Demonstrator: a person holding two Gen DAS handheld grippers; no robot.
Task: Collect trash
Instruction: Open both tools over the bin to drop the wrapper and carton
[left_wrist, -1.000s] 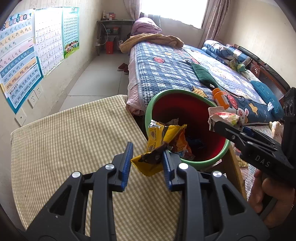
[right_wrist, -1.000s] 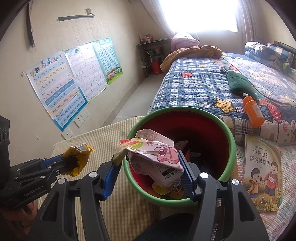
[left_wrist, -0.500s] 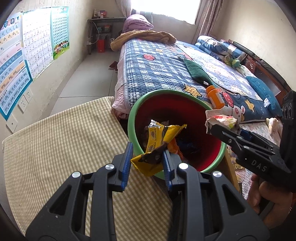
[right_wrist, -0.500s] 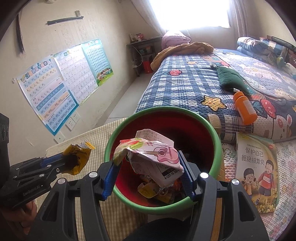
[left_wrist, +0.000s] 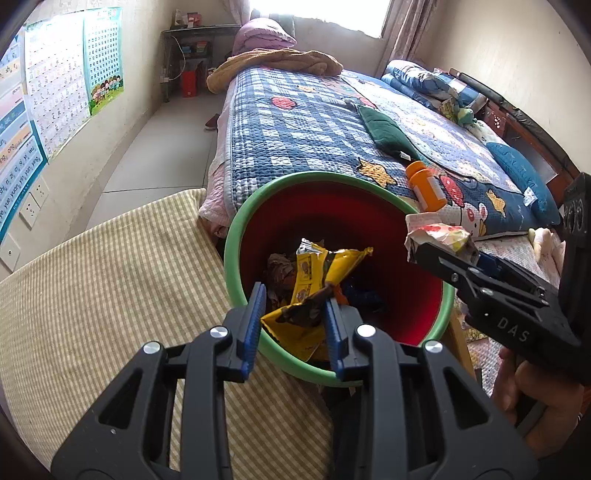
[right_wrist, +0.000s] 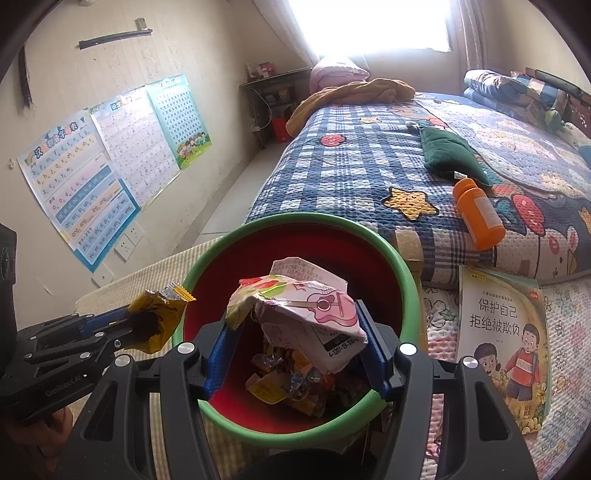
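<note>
A red bin with a green rim (left_wrist: 251, 206) (right_wrist: 406, 280) stands between the checked table and the bed, with several wrappers at its bottom. My left gripper (left_wrist: 293, 325) is shut on a yellow snack wrapper (left_wrist: 321, 269) and hangs over the bin's near rim. In the right wrist view that wrapper (right_wrist: 157, 317) shows just left of the rim. My right gripper (right_wrist: 295, 350) is shut on a crumpled white and pink wrapper (right_wrist: 310, 314) above the bin's opening. The same wrapper (left_wrist: 439, 234) appears at the right in the left wrist view.
A table with a yellow checked cloth (left_wrist: 110, 280) lies left of the bin. The bed with a blue quilt (left_wrist: 314, 125) is behind it, bearing an orange bottle (right_wrist: 480, 218) and a green pillow (right_wrist: 450, 155). A children's book (right_wrist: 502, 339) lies at the right. Posters (right_wrist: 110, 155) hang on the left wall.
Both grippers have moved forward toward the bin with their wrappers held. The bin now sits larger and lower in both views, and more of its contents show.
</note>
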